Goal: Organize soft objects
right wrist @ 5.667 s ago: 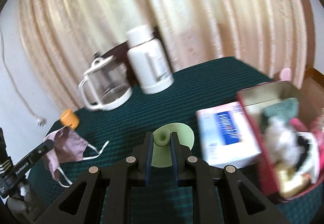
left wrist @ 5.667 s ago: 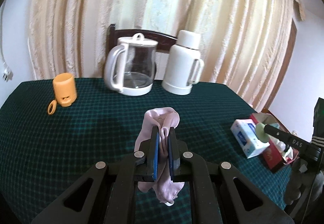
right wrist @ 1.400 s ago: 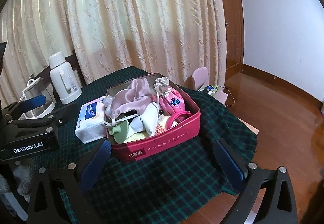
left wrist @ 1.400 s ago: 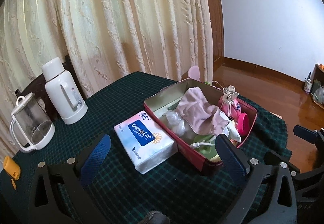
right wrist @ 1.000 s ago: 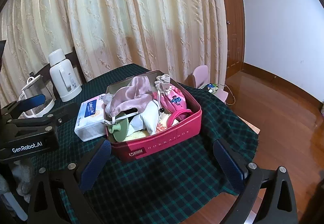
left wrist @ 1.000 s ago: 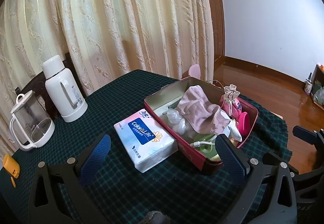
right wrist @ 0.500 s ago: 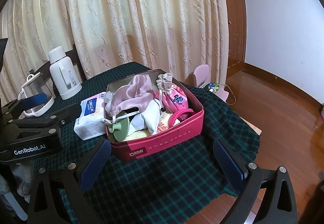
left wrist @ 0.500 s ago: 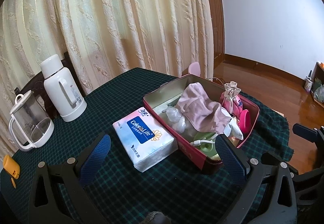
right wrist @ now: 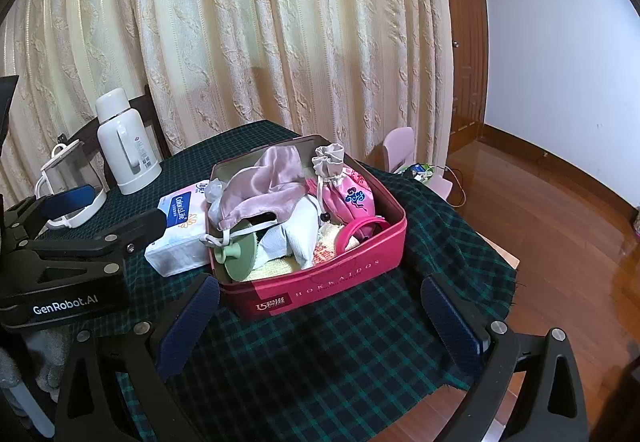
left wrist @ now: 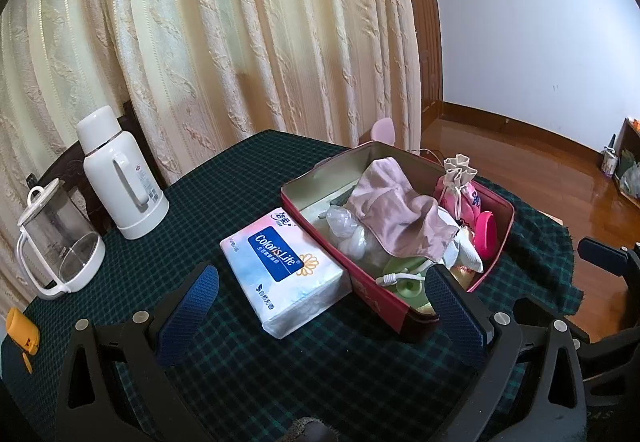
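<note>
A red tin box [right wrist: 320, 292] stands on the green plaid table. In it lie a pink cloth mask [right wrist: 264, 186], a green silicone cup [right wrist: 236, 252], a pink drawstring pouch [right wrist: 352, 198] and white cloths. It also shows in the left wrist view [left wrist: 372, 294], with the mask [left wrist: 394, 214] on top. My left gripper [left wrist: 320, 306] is open and empty, held back over the tissue pack. My right gripper [right wrist: 320, 314] is open and empty, in front of the box.
A tissue pack [left wrist: 280, 266] lies left of the box. A white thermos [left wrist: 120, 174] and a glass kettle [left wrist: 56, 246] stand further left, and an orange object [left wrist: 20, 330] is at the table's edge. A pink chair [right wrist: 404, 150] and wood floor lie beyond.
Both grippers earlier held the mask and the green cup; both items now lie in the box. Over the last second the grippers stay open and drift only slightly.
</note>
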The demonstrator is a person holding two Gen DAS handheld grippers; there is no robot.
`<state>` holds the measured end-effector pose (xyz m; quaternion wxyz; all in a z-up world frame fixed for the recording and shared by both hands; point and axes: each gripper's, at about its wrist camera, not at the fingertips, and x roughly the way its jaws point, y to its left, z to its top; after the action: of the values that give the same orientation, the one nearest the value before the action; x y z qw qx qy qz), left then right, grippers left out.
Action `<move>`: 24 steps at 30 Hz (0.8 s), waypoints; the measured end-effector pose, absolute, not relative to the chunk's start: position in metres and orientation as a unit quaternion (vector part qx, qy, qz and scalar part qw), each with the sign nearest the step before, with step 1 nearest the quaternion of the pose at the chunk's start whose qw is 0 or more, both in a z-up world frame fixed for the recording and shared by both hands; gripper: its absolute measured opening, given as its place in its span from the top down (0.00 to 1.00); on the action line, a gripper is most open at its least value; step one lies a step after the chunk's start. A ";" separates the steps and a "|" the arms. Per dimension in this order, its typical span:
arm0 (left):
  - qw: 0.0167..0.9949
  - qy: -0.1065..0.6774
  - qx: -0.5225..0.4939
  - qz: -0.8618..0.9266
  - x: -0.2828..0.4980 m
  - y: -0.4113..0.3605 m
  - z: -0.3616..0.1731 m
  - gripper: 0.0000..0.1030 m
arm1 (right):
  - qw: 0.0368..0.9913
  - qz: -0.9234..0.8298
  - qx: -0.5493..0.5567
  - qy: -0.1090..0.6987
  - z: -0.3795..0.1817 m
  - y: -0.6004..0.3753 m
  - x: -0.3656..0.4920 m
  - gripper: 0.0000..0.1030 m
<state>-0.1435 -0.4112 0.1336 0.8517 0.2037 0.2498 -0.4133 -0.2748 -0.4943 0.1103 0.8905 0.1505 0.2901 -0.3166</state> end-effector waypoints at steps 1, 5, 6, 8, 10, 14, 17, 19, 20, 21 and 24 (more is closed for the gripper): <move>0.852 0.250 0.204 -0.413 -0.143 -0.412 0.134 0.00 | 0.890 -0.317 0.150 0.291 0.110 -0.495 -0.274 0.00; 0.850 0.250 0.208 -0.415 -0.143 -0.413 0.133 0.00 | 0.890 -0.316 0.150 0.291 0.110 -0.495 -0.274 0.00; 0.849 0.251 0.208 -0.415 -0.143 -0.414 0.133 0.00 | 0.890 -0.316 0.150 0.292 0.110 -0.495 -0.274 0.00; 0.849 0.251 0.209 -0.415 -0.143 -0.414 0.132 0.00 | 0.890 -0.317 0.150 0.291 0.110 -0.495 -0.274 0.00; 0.849 0.253 0.209 -0.414 -0.143 -0.414 0.132 0.00 | 0.890 -0.317 0.150 0.292 0.110 -0.495 -0.274 0.00; 0.848 0.260 0.210 -0.412 -0.140 -0.416 0.131 0.00 | 0.889 -0.319 0.147 0.295 0.110 -0.496 -0.272 0.00; 0.846 0.265 0.210 -0.412 -0.138 -0.415 0.130 0.00 | 0.887 -0.320 0.147 0.298 0.109 -0.498 -0.271 0.00; 0.846 0.266 0.210 -0.412 -0.137 -0.416 0.129 0.00 | 0.887 -0.319 0.147 0.299 0.108 -0.499 -0.270 0.00; 0.846 0.266 0.211 -0.413 -0.137 -0.416 0.129 0.00 | 0.887 -0.319 0.147 0.299 0.108 -0.499 -0.270 0.00; 0.845 0.266 0.211 -0.413 -0.137 -0.417 0.129 0.00 | 0.887 -0.320 0.147 0.299 0.108 -0.499 -0.270 0.00; 0.846 0.265 0.211 -0.412 -0.137 -0.417 0.129 0.00 | 0.887 -0.319 0.148 0.300 0.107 -0.499 -0.270 0.00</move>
<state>-0.1373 -0.4171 0.1291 0.8457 0.2113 0.2655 -0.4120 -0.2695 -0.4994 0.1073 0.8867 0.1484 0.3000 -0.3191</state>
